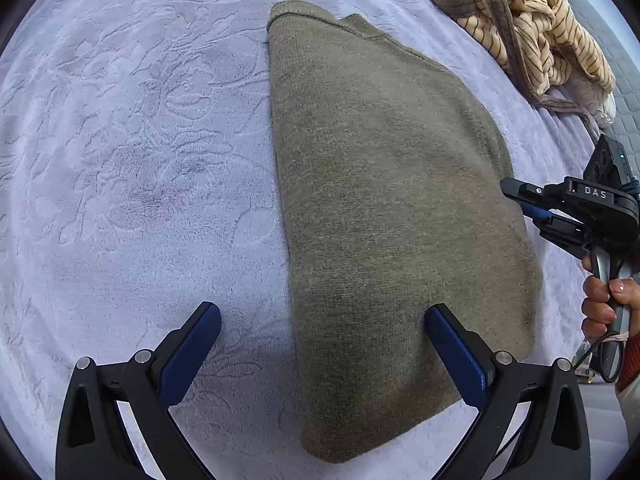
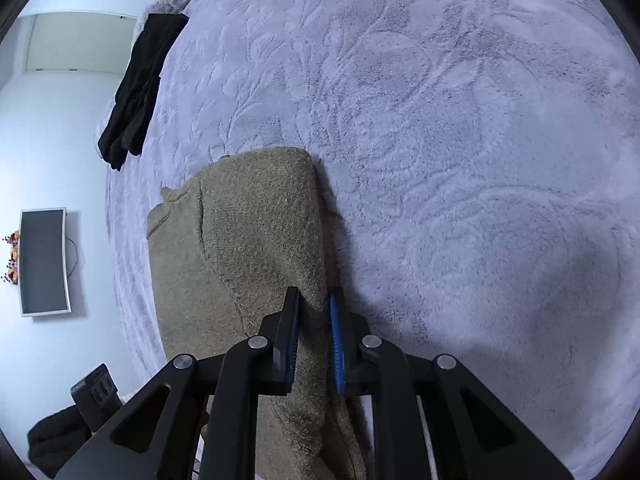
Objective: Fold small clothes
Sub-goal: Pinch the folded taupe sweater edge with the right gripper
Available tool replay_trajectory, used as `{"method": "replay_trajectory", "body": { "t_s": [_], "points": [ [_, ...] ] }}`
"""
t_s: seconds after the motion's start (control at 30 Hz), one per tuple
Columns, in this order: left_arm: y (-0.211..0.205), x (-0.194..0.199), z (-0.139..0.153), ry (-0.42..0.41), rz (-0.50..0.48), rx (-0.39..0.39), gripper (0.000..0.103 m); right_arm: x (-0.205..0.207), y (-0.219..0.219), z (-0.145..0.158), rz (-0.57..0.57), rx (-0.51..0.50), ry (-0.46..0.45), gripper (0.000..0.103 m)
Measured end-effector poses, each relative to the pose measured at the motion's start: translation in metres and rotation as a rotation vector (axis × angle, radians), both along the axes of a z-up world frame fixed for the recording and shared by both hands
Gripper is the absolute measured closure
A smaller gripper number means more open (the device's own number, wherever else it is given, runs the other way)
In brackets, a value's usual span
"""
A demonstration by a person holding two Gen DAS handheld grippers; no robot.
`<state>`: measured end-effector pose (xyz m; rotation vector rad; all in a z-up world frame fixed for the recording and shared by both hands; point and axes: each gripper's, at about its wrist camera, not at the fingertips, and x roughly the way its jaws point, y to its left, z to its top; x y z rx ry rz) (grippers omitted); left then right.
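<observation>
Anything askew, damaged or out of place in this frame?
Nothing stands out. The olive sweater lies folded flat on the lavender blanket; the right gripper pinches its edge, the left gripper hangs open above it.

"DAS" on right gripper [image 1: 520,200] body

Both wrist cameras look steeply down, close over the bed. They share the folded olive sweater [image 1: 392,220] on the lavender blanket [image 1: 140,160], the right view nearer its edge.
</observation>
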<state>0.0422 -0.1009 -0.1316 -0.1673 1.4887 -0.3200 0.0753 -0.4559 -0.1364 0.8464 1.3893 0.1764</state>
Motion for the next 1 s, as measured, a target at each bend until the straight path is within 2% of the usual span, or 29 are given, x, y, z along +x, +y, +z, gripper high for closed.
{"method": "replay_trajectory", "body": {
  "t_s": [0.07, 0.1, 0.13, 0.53, 0.7, 0.83, 1.0],
  "points": [
    [-0.001, 0.0, 0.0, 0.002, -0.001, 0.002, 0.0, -0.003, 0.0, 0.003, 0.009, -0.004, 0.013, 0.072],
    [-0.002, 0.001, -0.001, 0.002, -0.001, 0.003, 0.0, -0.006, -0.002, 0.005, 0.011, -0.012, 0.02, 0.06],
    [-0.002, 0.001, 0.0, 0.002, 0.0, 0.004, 0.0, -0.009, -0.004, 0.006, 0.011, -0.013, 0.019, 0.054],
    [-0.007, 0.004, 0.0, 0.001, -0.012, -0.004, 0.0, -0.021, -0.013, 0.007, 0.004, 0.02, 0.014, 0.054],
    [-0.005, 0.01, 0.002, -0.013, -0.031, -0.066, 0.0, -0.007, -0.005, 0.009, 0.048, 0.033, -0.02, 0.05],
    [-0.005, 0.015, -0.007, 0.009, -0.073, -0.145, 0.0, 0.008, 0.0, 0.0, 0.102, 0.058, -0.033, 0.047],
    [-0.006, 0.02, -0.02, 0.05, -0.094, -0.214, 0.0, 0.026, 0.007, -0.018, 0.181, 0.147, -0.044, 0.047]
  ]
}}
